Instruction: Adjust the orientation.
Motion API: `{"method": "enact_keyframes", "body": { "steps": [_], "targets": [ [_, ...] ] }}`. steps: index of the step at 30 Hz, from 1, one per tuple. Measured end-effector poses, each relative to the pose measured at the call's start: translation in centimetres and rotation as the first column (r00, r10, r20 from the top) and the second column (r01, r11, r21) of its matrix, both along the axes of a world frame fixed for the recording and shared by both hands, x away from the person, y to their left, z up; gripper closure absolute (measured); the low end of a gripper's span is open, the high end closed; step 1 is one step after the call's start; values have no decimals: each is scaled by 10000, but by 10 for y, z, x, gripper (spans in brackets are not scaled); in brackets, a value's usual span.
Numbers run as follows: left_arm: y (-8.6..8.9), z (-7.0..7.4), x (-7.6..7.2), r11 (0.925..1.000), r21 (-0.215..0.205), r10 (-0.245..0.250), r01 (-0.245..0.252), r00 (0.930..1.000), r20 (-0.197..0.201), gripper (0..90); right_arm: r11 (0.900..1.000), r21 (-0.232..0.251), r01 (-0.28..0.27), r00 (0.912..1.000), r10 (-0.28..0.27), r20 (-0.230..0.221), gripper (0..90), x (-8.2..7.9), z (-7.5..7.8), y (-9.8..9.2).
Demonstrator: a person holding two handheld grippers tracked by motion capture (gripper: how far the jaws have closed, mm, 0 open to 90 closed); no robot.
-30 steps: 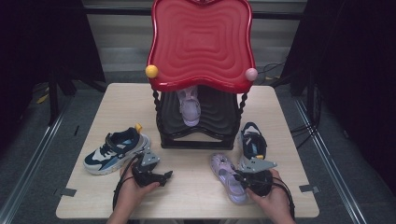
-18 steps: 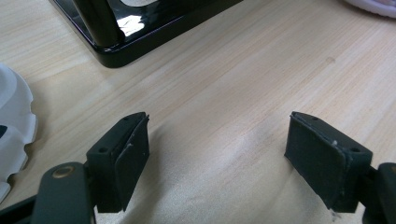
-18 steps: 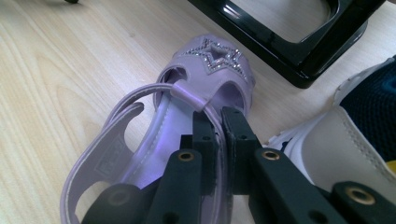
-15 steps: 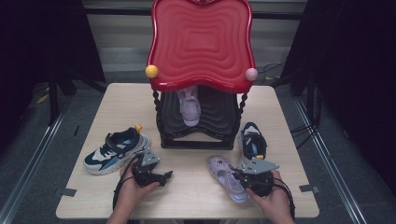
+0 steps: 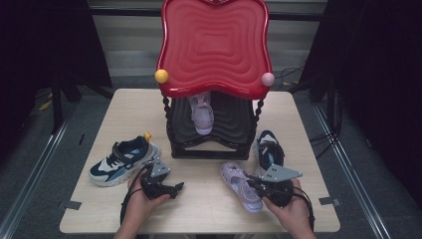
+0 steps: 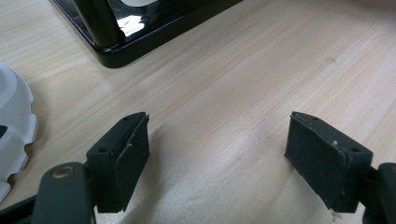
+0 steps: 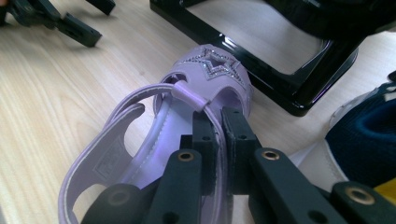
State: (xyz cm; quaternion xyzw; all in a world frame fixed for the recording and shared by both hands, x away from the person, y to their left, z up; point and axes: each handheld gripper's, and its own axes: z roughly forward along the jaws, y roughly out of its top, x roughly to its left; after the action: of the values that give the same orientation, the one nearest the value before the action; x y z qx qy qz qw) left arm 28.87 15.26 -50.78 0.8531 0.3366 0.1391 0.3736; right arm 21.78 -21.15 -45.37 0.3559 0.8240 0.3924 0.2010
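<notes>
My right gripper [image 7: 215, 140] is clenched on the lilac plastic sandal's [image 7: 140, 140] side strap, its long axis running ahead of the fingers toward the black shoe rack [image 7: 261, 60]; left gripper [image 6: 217, 154] released.

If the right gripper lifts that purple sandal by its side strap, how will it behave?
Probably light: the purple sandal is mostly open straps. Pinched at one side strap by the right gripper, it would likely tilt and dangle. The thin strap looks bendy, so it may flex.

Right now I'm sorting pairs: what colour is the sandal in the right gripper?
Lilac sandal; the right gripper view shows it best.
</notes>
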Motion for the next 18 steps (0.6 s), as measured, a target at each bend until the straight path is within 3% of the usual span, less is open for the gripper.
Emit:
{"method": "enact_keyframes", "body": {
  "steps": [7,12,14,18],
  "targets": [
    [0,0,0,10000,-2,1,-1,10000,1,212,9998,-220,13,10000,-14,-20,840,0,-12,3],
    [0,0,0,10000,-7,1,-1,10000,2,212,9998,76,203,9997,-202,-106,830,-1,-17,2],
    [0,0,0,10000,-4,1,-1,10000,1,212,9983,417,415,9987,-402,-323,804,-2,-20,-1],
    [0,0,0,10000,-9,4,-4,10000,1,213,9967,510,628,9974,-609,-387,798,-2,-25,-5]
  ]
}}
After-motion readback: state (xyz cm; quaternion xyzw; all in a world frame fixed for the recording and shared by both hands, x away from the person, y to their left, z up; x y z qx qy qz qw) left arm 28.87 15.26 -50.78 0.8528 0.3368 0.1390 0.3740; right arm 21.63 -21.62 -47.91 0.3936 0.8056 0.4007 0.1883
